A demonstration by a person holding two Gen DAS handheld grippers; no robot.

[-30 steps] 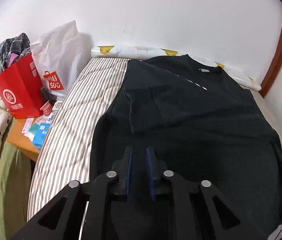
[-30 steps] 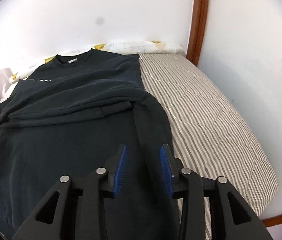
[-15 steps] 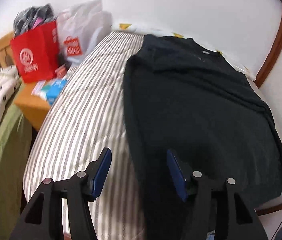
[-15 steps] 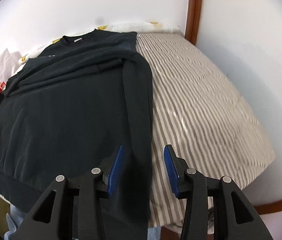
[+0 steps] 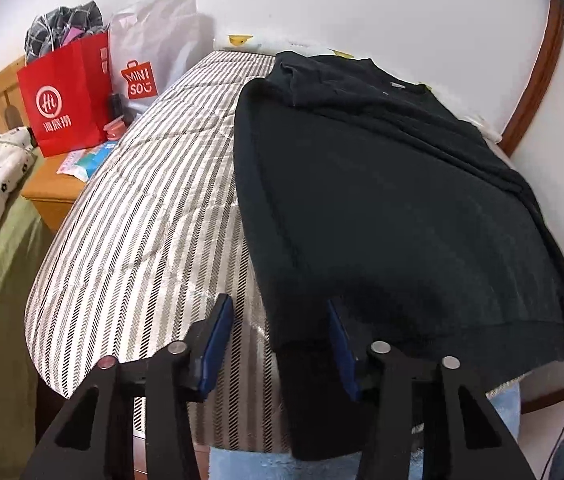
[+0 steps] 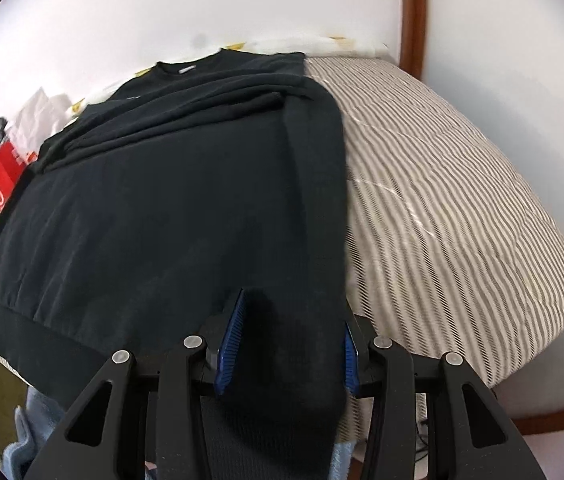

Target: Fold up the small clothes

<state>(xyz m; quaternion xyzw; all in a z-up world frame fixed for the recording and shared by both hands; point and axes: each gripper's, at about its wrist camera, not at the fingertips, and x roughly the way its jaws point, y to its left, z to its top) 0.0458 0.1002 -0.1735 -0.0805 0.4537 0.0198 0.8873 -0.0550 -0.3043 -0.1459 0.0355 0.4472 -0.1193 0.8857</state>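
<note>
Black sweatshirt (image 5: 394, 208) lies spread flat on the striped bed (image 5: 154, 216), collar toward the white wall and hem hanging over the near edge; its sleeves are folded across the chest. The left hand-held gripper (image 5: 280, 344) is wide open above the near left hem corner, one blue pad over the striped cover and the other over the dark cloth, gripping nothing. The right hand-held gripper (image 6: 288, 344) is also spread wide, with the sweatshirt's right edge strip running between its pads; whether the pads touch the fabric cannot be told. Beside the bed on the left stand a red paper bag (image 5: 64, 98) and a white Miniso bag (image 5: 148, 52) on a wooden nightstand (image 5: 52, 192).
</note>
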